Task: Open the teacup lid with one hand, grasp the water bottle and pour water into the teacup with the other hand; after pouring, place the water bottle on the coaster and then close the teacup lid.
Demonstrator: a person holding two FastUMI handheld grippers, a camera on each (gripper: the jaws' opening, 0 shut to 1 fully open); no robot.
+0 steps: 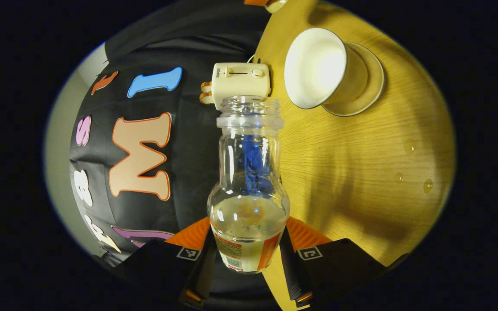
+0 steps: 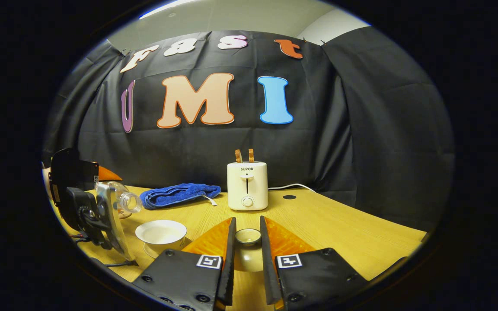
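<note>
Bottle point(image 1: 248, 181) clamped in my left jaws, tipped, mouth short of teacup point(image 1: 318, 69) ahead-right; I'd bring it over the rim, tilt slowly. Right jaws pinch lid point(image 2: 248, 236) w/ cup off left.

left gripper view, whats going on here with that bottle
A person is working two handheld grippers at a wooden table. The left gripper has its jaws shut on an uncapped water bottle, tipped toward the open teacup on its saucer. Water is left in the bottle and none is seen leaving the mouth. The right gripper holds the teacup lid by its knob, up off the cup. A toaster and a blue towel sit at the back.
</note>
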